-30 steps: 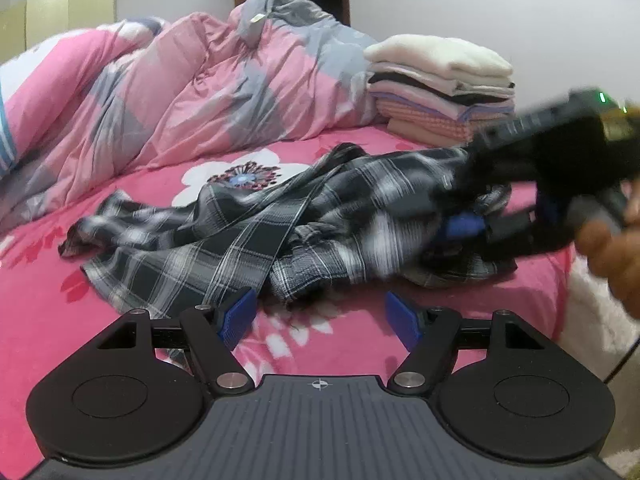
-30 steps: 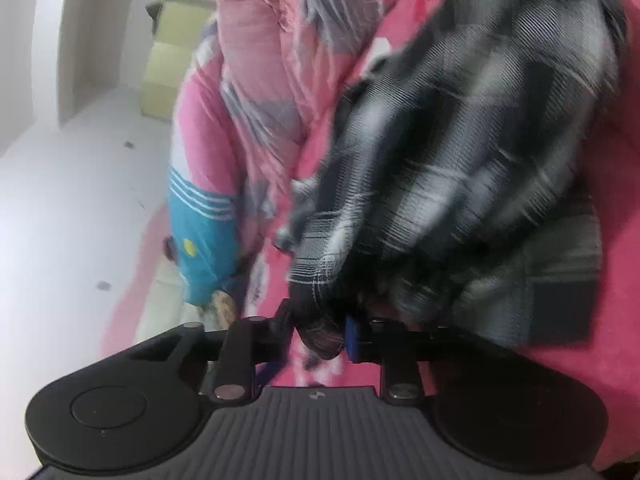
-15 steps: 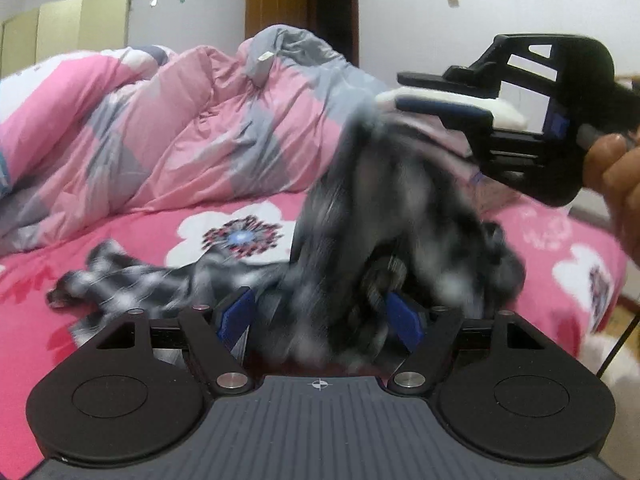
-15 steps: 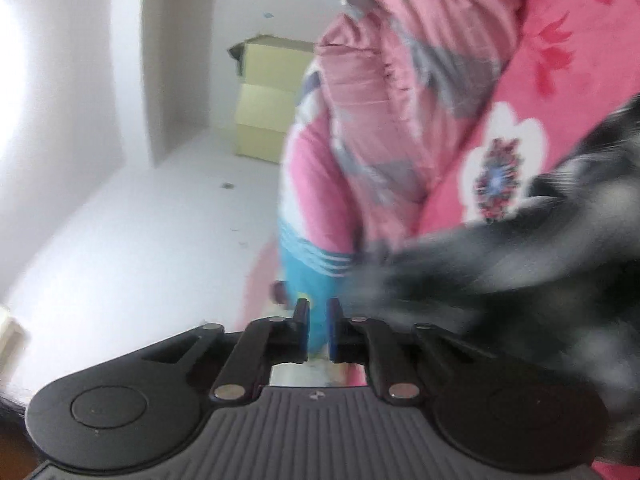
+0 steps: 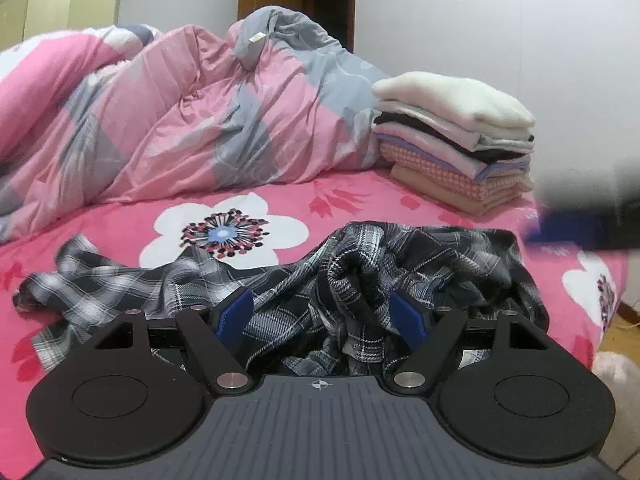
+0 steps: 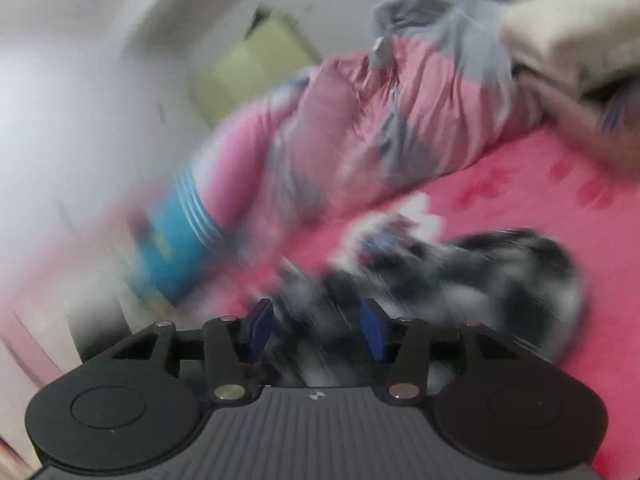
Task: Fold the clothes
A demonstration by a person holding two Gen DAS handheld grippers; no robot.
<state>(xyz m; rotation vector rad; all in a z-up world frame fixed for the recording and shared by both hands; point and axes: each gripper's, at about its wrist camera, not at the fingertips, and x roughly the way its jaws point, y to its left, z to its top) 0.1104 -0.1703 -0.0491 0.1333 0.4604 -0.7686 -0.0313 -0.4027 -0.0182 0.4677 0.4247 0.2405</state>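
A black-and-white plaid shirt (image 5: 360, 272) lies crumpled in a heap on the pink flowered bed sheet (image 5: 100, 224), one sleeve trailing left. My left gripper (image 5: 320, 316) hovers low over the heap's near side, open, with folds of fabric showing between its blue pads but not pinched. The right wrist view is smeared by motion. There my right gripper (image 6: 316, 328) has its jaws opening, and the blurred shirt (image 6: 480, 272) lies on the bed beyond and below its pads, which do not press on it. In the left wrist view the right gripper (image 5: 580, 220) is a dark and blue blur at the right edge.
A stack of folded clothes (image 5: 452, 140) sits at the back right of the bed. A bunched pink and grey duvet (image 5: 200, 120) fills the back left. The bed's right edge drops to the floor (image 5: 624, 320). A blue-striped pillow (image 6: 176, 240) lies far left.
My right gripper, shut on the shirt, swung it up in the air, then let go and opened. The shirt has dropped into a heap close in front of my left gripper.
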